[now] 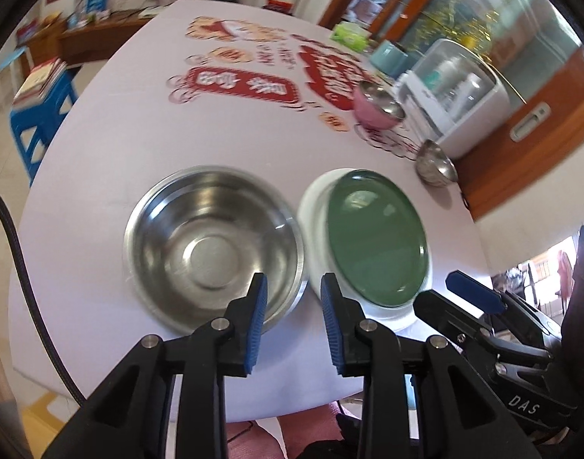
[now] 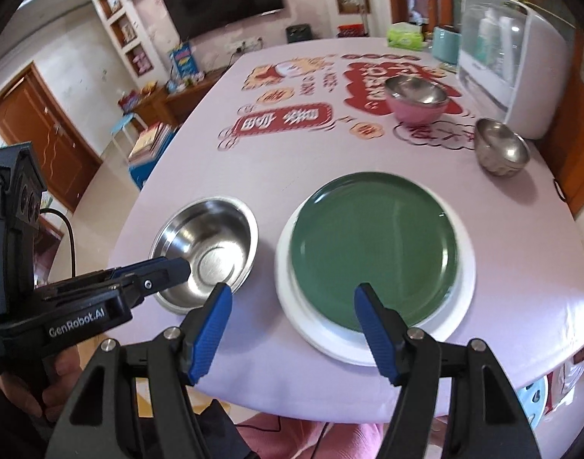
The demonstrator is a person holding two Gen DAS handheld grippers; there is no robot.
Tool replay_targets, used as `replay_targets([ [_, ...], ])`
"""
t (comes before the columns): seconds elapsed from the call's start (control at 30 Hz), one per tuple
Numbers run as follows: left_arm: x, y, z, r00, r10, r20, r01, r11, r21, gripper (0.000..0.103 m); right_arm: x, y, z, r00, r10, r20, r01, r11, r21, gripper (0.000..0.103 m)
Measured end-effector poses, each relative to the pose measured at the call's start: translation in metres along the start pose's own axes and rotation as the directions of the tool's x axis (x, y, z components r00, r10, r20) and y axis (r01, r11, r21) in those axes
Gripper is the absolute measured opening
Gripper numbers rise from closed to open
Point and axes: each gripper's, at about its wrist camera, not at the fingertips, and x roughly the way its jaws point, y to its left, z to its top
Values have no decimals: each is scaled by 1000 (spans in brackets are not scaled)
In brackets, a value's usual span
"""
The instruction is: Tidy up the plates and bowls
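The counter (image 2: 292, 176) carries a smooth pale lilac cloth with red and orange printed motifs across its far half. Near edge, left: one wide, shallow stainless-steel bowl (image 2: 208, 246), round, brushed interior with a flat circular base and a rolled rim. Just beside it on the right: one glossy dark green round plate (image 2: 374, 248) lying flat on one larger white round plate (image 2: 468, 287), the green one offset toward the far side so that a white crescent shows along the near edge. Far right: one pink-walled round bowl with a polished steel lining (image 2: 416, 101), and nearer, well apart from it, one small deep stainless-steel bowl (image 2: 500, 149) with a mirror finish. Count: three bowls, two plates. Behind the far bowls stands a white plastic cabinet with a clear domed cover (image 2: 521, 65); a green tissue pack (image 2: 404, 36) sits at the far edge. The left gripper (image 1: 294, 319), black frame with ribbed blue pads, is spread with nothing between its pads; in the right wrist view it hangs over the near rim of the shallow steel bowl. The right gripper (image 2: 294, 329) is spread wide and holds nothing, its right pad over the near edge of the green plate.
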Motion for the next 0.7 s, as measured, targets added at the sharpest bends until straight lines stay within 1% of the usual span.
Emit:
replay_targets([
  [0.07, 0, -12, 4, 1000, 3, 2, -3, 1000, 26, 31, -3, -9, 3, 1000, 2, 16, -3, 1000, 18, 67],
  [0.13, 0, -23, 8, 1000, 9, 5, -9, 999, 42, 37, -6, -19, 8, 1000, 3, 28, -4, 999, 35, 67],
  [0.17, 1, -27, 11, 1000, 15, 5, -16, 999, 46, 46, -5, -24, 10, 999, 4, 32, -5, 999, 42, 67],
  [0.2, 2, -31, 12, 1000, 21, 7, -21, 999, 49, 51, -6, -29, 12, 999, 6, 37, -7, 999, 53, 68],
  [0.27, 2, -40, 17, 1000, 22, 11, -23, 998, 53, 53, -6, -41, 17, 999, 8, 48, -12, 997, 74, 71],
  [0.3, 3, -45, 19, 1000, 26, 8, -26, 998, 54, 56, -6, -47, 20, 999, 10, 51, -14, 997, 81, 72],
  [0.37, 8, -53, 26, 999, 42, -2, -42, 998, 52, 61, -5, -58, 27, 998, 14, 56, -19, 995, 94, 73],
  [0.43, 12, -60, 32, 999, 54, -6, -54, 997, 48, 63, -4, -70, 34, 998, 20, 61, -26, 994, 107, 73],
  [0.5, 19, -68, 40, 997, 74, -24, -73, 997, 36, 68, -4, -85, 43, 998, 22, 61, -29, 993, 116, 74],
  [0.53, 22, -73, 44, 996, 82, -34, -81, 996, 29, 69, -3, -92, 47, 998, 24, 61, -31, 992, 121, 74],
  [0.57, 24, -78, 48, 996, 86, -37, -85, 996, 23, 69, -3, -98, 51, 998, 26, 62, -33, 992, 124, 74],
  [0.67, 31, -90, 58, 995, 95, -42, -95, 995, 10, 78, -2, -118, 61, 998, 34, 61, -42, 990, 132, 75],
  [0.7, 33, -95, 62, 994, 98, -43, -98, 995, 6, 79, -1, -124, 64, 998, 36, 58, -44, 990, 134, 75],
])
